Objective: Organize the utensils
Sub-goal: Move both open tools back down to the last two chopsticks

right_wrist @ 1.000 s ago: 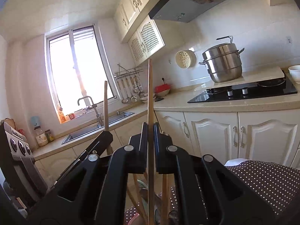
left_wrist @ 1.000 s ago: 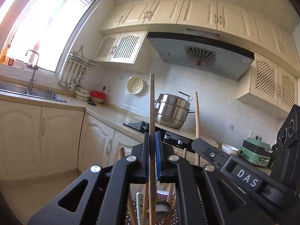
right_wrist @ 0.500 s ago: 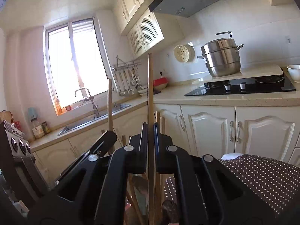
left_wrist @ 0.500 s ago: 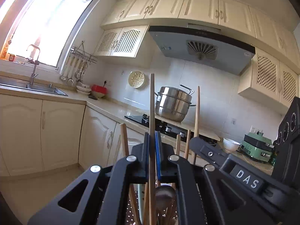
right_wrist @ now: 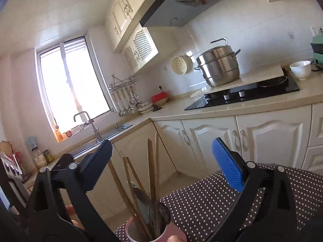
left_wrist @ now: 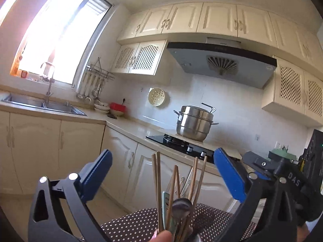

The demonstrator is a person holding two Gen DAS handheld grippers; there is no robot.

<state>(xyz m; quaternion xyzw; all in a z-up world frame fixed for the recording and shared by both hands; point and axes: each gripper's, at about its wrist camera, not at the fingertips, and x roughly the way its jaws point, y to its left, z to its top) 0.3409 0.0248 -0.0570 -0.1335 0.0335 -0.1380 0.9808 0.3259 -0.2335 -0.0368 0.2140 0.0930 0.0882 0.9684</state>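
Observation:
A pink cup (right_wrist: 171,234) stands at the bottom of the right wrist view on a dark polka-dot cloth (right_wrist: 212,199). Several wooden chopsticks (right_wrist: 151,173) and a metal spoon (right_wrist: 141,198) stand upright in it. In the left wrist view the same chopsticks (left_wrist: 157,183) and spoon (left_wrist: 181,205) rise at bottom centre. My left gripper (left_wrist: 161,173) is open and empty, its blue pads either side of the utensils. My right gripper (right_wrist: 161,161) is open and empty too, just above the cup. The right gripper's body shows in the left wrist view (left_wrist: 282,179).
A kitchen counter (right_wrist: 242,106) runs behind with a black hob (right_wrist: 248,96), a steel steamer pot (right_wrist: 219,66) and a white bowl (right_wrist: 300,69). A sink (left_wrist: 50,106) lies under the window. Cupboard doors (left_wrist: 80,145) stand below the counter.
Both grippers were shut on single chopsticks and have opened and let them go. The chopsticks now stand in the cup with the others.

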